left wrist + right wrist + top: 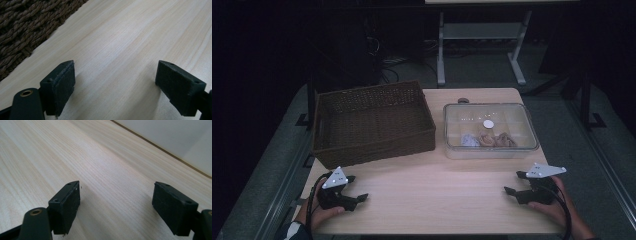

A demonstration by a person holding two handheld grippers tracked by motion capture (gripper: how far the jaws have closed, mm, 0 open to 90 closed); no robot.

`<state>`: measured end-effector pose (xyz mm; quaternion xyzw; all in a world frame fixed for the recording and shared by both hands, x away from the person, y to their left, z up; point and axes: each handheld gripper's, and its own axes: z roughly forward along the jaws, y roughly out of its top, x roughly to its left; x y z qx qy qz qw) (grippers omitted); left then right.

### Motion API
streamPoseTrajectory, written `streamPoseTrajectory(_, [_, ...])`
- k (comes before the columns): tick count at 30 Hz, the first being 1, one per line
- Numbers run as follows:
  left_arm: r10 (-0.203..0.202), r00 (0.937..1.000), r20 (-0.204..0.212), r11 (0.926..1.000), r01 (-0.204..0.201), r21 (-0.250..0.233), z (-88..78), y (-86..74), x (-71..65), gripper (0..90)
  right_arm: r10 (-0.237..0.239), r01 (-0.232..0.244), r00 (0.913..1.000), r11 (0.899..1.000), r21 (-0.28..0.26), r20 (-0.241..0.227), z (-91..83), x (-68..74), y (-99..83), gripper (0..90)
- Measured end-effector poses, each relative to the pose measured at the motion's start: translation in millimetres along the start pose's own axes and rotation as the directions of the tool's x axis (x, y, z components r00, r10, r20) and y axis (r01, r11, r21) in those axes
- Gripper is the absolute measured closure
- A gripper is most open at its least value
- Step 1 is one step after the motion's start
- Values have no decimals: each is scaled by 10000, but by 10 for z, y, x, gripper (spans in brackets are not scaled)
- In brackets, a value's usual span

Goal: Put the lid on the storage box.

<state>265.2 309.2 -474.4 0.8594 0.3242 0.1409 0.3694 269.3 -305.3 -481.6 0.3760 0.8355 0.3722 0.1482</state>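
Both claws rest low at the near edge of the counter (427,190), one at each corner, and neither holds anything. The left claw (357,190) has its jaws apart over bare wood, as its own view (115,82) shows, and the right claw (512,182) likewise stands wide with nothing between the jaws (116,202). The things in play sit farther back: a brown wicker basket (374,145) on the left half and a clear lidded box (452,131) on the right half. Inside the box, near its front wall, lie a few small pale items (489,140); the view is too dim to say what they are, possibly wrapped pieces or bits of cloth. The box lies straight ahead of the right claw and a little inward, its long side running across the counter, so the right hand is clearly the nearer one to it. The basket lies just ahead of the left claw.
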Motion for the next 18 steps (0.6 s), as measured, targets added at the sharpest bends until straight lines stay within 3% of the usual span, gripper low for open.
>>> streamPoseTrajectory(18, [3, 10000, 11, 10000, -3, 70, 25, 22, 14, 139, 53, -53, 10000, 10000, 4, 44, 0, 4, -1, 205])
